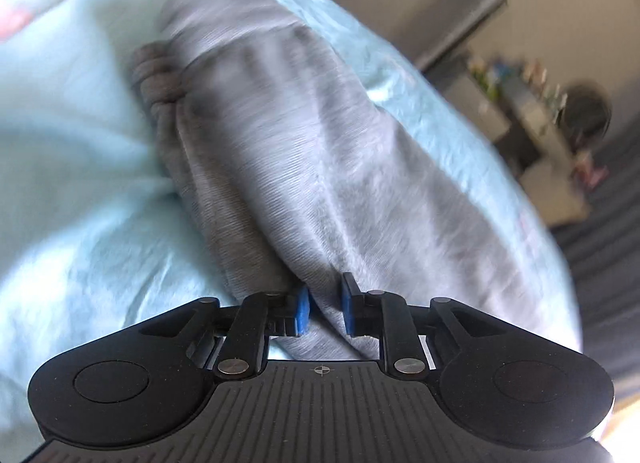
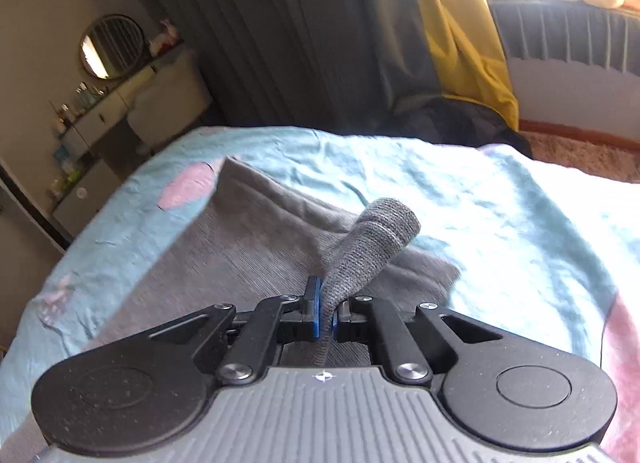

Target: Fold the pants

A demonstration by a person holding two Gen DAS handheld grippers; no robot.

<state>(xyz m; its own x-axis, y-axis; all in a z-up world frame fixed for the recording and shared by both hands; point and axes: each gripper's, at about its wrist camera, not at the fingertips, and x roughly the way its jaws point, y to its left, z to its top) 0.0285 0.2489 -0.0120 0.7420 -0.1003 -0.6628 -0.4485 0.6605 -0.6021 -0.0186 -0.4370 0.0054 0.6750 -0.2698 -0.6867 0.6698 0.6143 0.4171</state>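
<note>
Both claws point(image 1: 325, 309) point(image 2: 326, 313) pinch grey pants point(image 1: 280, 135).

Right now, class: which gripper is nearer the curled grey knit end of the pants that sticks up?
Right. The right gripper pinches the strip just below the curled grey knit end; the left gripper clamps a broad fold of the grey pants elsewhere.
</note>
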